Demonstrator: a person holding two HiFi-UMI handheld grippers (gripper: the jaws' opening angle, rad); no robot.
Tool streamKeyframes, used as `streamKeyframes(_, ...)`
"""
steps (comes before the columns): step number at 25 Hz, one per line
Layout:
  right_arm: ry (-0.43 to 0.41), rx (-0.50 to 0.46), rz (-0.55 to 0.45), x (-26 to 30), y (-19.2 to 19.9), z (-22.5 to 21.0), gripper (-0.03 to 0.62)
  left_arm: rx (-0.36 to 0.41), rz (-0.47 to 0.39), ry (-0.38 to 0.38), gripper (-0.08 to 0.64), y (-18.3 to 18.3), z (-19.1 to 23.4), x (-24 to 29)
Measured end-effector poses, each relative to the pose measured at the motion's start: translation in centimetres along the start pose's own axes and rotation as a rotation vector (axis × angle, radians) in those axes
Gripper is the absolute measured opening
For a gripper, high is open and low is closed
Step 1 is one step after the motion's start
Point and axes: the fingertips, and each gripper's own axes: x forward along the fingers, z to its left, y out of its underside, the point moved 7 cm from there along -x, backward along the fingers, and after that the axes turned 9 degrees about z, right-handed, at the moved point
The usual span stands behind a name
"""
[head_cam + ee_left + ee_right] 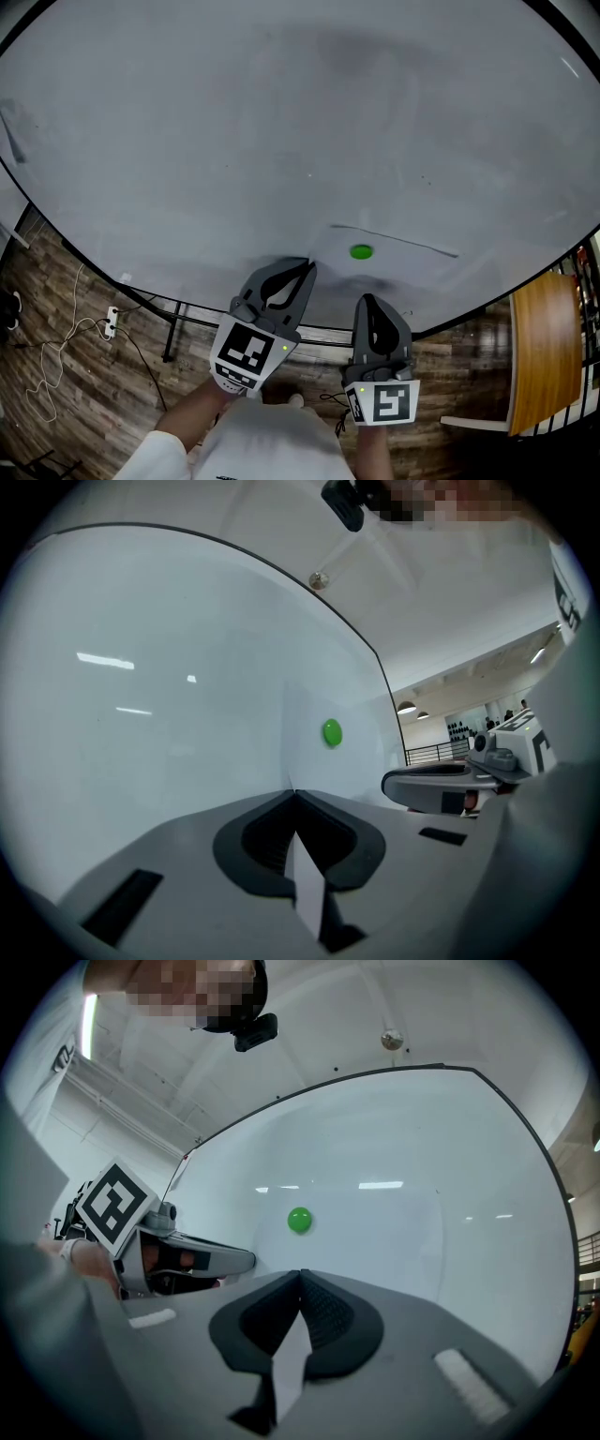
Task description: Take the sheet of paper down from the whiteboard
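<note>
The white sheet of paper (pixel 394 267) lies flat on the whiteboard (pixel 281 122), pinned by a round green magnet (pixel 361 251). The left gripper view shows that magnet (pixel 332 732) too, and so does the right gripper view (pixel 299 1220). My left gripper (pixel 308 266) is shut. Its tips sit right at the sheet's left edge (pixel 293 752), and I cannot tell whether they pinch it. My right gripper (pixel 367 299) is shut with nothing in it, just below the magnet and close to the sheet (pixel 375 1232). Both point at the board.
The board's dark lower rim (pixel 187 305) runs just under the grippers, with a stand leg (pixel 172 333) beneath it. A power strip with white cables (pixel 111 322) lies on the wooden floor at left. A wooden tabletop (pixel 544 347) stands at right.
</note>
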Motion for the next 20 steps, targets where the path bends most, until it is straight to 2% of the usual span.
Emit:
streamKeyframes(14,0.019,-0.032,0.01,0.1,-1.3,-0.1,0.014,-0.026,-0.004,0.019,0.005,0.0,-0.2,-0.4)
streamKeyframes(20,0.024,-0.055,0.009,1.0,-2.5,0.5,0.097,-0.026,-0.006,0.022,0.005,0.0,-0.1,-0.6)
